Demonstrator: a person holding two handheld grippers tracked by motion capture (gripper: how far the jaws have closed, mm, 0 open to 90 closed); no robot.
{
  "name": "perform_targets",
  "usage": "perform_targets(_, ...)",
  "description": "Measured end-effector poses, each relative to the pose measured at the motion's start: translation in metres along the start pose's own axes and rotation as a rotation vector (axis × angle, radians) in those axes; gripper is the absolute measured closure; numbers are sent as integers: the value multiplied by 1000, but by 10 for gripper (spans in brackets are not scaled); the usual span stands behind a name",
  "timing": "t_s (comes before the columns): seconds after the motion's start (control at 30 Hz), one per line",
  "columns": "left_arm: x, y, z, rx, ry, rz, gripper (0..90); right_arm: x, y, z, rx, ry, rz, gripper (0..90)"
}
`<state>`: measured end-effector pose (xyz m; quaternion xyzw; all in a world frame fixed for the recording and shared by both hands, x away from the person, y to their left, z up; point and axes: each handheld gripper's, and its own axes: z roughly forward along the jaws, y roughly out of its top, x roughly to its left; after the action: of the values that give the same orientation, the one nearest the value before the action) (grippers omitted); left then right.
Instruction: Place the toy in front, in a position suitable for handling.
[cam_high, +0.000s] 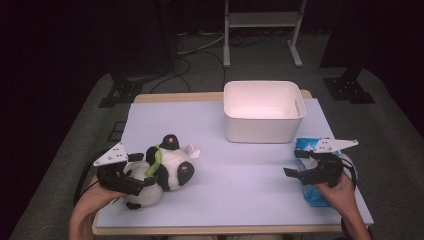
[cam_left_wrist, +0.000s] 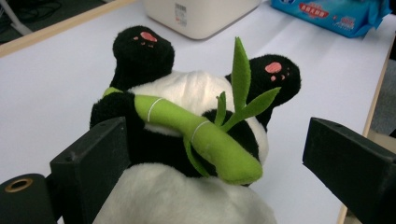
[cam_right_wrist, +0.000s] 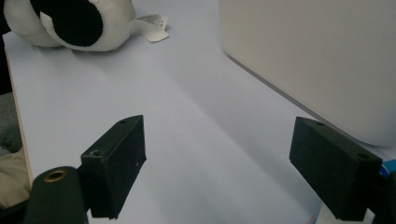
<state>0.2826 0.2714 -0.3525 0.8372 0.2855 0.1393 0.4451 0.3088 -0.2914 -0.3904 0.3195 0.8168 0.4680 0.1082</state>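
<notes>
A black-and-white panda plush (cam_high: 170, 167) lies on its back at the left of the lilac table (cam_high: 240, 175), feet pointing away, with a green bamboo stalk (cam_left_wrist: 201, 135) across its chest. My left gripper (cam_high: 141, 170) is open around the plush's white head (cam_left_wrist: 187, 200): the left jaw rests against the plush's side and the right jaw stands clear of it. At the right of the table my right gripper (cam_high: 295, 163) is open just over the surface, with nothing between its jaws. It points toward the plush (cam_right_wrist: 79, 23).
A white bin (cam_high: 263, 111) stands at the back centre-right, close to my right gripper's right jaw. A blue packet (cam_high: 312, 192) lies under the right hand near the table's right edge. The plush's white tag (cam_right_wrist: 152, 23) lies on the table.
</notes>
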Motion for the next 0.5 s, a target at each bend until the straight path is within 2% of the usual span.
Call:
perform_targets(0.13, -1, 0, 0, 5, 6, -1, 66, -1, 0, 5, 17, 9, -13, 171)
perform_targets(0.3, -2, -2, 3, 17, 2, 1, 173, 2, 5, 8, 22, 28, -29, 171)
perform_targets(0.4, -3, -2, 7, 32, -7, 0, 179, 2, 4, 8, 35, 23, -31, 171)
perform_targets(0.5, -3, -3, 7, 30, -15, 1, 222, 3, 6, 7, 25, 26, -32, 171)
